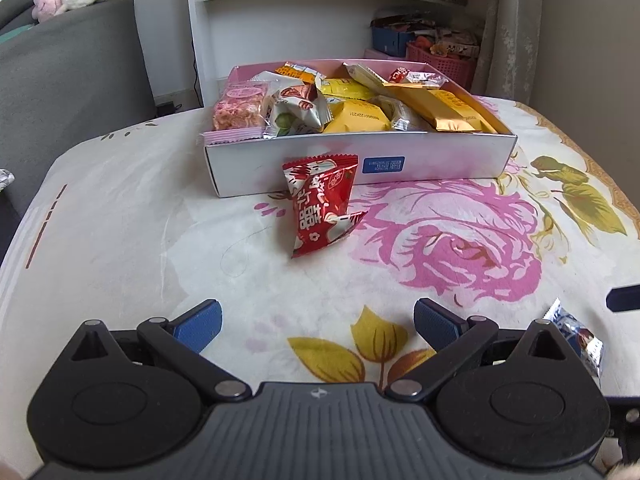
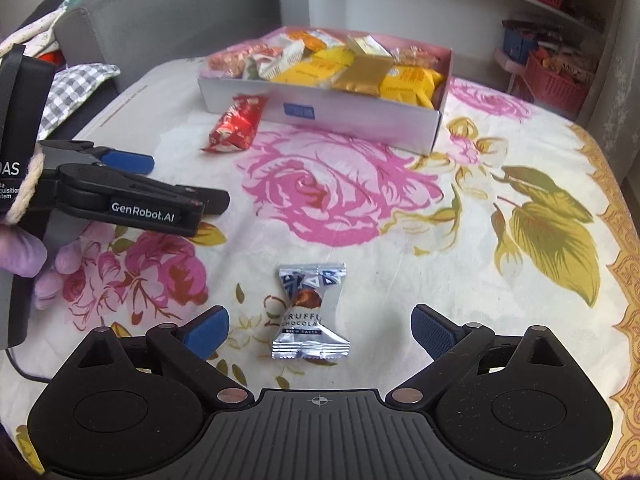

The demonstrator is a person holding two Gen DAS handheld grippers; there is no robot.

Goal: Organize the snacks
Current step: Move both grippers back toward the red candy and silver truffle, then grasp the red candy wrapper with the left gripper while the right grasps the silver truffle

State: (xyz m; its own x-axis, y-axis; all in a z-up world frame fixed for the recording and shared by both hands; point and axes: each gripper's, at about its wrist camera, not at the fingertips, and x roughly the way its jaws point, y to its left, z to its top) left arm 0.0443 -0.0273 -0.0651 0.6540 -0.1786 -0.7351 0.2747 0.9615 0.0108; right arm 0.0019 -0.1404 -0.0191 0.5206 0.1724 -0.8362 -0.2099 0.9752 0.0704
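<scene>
- Both grippers are black plastic with a ribbed grey top plate bearing a small crosshair mark.
- Right gripper [image 2: 320, 326]: blue textured pads [image 2: 430, 328], silver pivot pins, round black discs at either side.
- Left gripper [image 1: 317, 322]: same build; its side reads "GenRobot.AI" in white, and a pale cord wraps its body.
- The hand [image 2: 38, 264] wears a lilac glove.

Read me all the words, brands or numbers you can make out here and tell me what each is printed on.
"GenRobot.AI": side of the left gripper.
"TRUFFL", "CHOCOLA" (cut off): silver candy wrapper; small line below is blurred.
Red snack packet: Chinese characters, not clearly readable.
Blue label on the box: too small.
</scene>
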